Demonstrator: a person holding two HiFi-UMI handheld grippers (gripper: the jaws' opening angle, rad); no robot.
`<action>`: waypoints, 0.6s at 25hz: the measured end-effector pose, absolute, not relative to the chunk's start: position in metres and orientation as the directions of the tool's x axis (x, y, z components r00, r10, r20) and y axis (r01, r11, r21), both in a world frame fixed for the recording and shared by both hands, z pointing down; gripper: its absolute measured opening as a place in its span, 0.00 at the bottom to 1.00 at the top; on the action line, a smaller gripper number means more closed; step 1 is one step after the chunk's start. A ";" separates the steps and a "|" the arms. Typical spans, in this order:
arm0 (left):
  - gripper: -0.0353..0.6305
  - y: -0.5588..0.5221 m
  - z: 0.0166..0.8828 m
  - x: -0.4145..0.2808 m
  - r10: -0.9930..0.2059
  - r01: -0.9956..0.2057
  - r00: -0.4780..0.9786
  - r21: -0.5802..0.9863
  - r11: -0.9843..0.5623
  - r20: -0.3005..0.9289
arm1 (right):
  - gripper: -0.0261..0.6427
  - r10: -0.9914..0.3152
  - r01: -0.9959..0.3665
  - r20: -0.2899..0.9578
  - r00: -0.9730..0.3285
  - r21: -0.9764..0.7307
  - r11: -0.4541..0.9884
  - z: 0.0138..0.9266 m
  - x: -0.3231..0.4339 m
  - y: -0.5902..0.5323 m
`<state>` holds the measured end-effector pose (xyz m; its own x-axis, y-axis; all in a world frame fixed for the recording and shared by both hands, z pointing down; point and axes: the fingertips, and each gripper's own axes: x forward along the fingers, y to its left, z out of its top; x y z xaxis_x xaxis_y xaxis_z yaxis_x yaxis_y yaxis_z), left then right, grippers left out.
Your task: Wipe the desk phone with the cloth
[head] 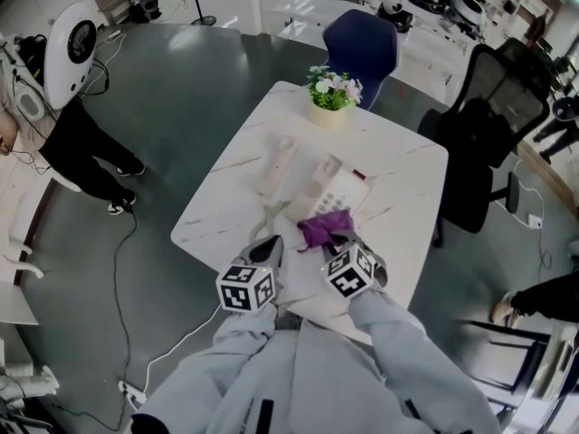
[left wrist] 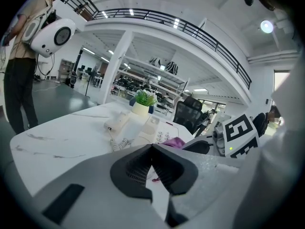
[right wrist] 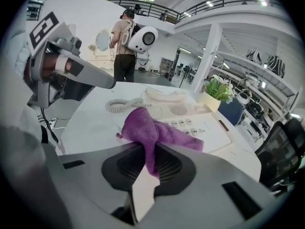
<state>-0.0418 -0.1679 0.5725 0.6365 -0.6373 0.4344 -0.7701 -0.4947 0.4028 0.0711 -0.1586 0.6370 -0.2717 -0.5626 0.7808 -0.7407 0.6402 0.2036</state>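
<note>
A cream desk phone [head: 337, 192] lies on the white marble table [head: 407, 197]. Its handset [head: 277, 165] rests off the cradle to the left, joined by a coiled cord [right wrist: 122, 104]. A purple cloth [head: 322, 227] drapes over the phone's near edge. My right gripper [head: 341, 239] is shut on that cloth [right wrist: 151, 132], which trails onto the keypad [right wrist: 190, 123]. My left gripper [head: 268, 245] hovers just left of it, shut with nothing between the fingers [left wrist: 151, 150]. From the left gripper view the phone [left wrist: 156, 130] and handset [left wrist: 117, 123] lie ahead.
A potted plant [head: 331, 92] stands at the table's far edge. A blue chair [head: 362, 47] sits beyond it and a black office chair [head: 493, 116] to the right. A person [head: 80, 143] stands at the left, with a cable [head: 136, 242] across the floor.
</note>
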 end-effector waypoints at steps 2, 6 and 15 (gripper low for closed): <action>0.05 -0.168 0.572 -0.043 -0.638 -0.770 0.637 0.403 -0.495 0.433 | 0.10 -0.544 -0.737 0.788 -0.287 0.182 0.651 0.638 0.068 -0.155; 0.05 -0.169 0.570 -0.043 -0.641 -0.769 0.637 0.402 -0.497 0.427 | 0.10 -0.505 -0.731 0.801 -0.321 0.130 0.670 0.639 0.064 -0.150; 0.05 -0.171 0.560 -0.049 -0.660 -0.775 0.629 0.395 -0.493 0.411 | 0.10 -0.499 -0.778 0.702 -0.508 -0.125 0.616 0.607 0.058 -0.152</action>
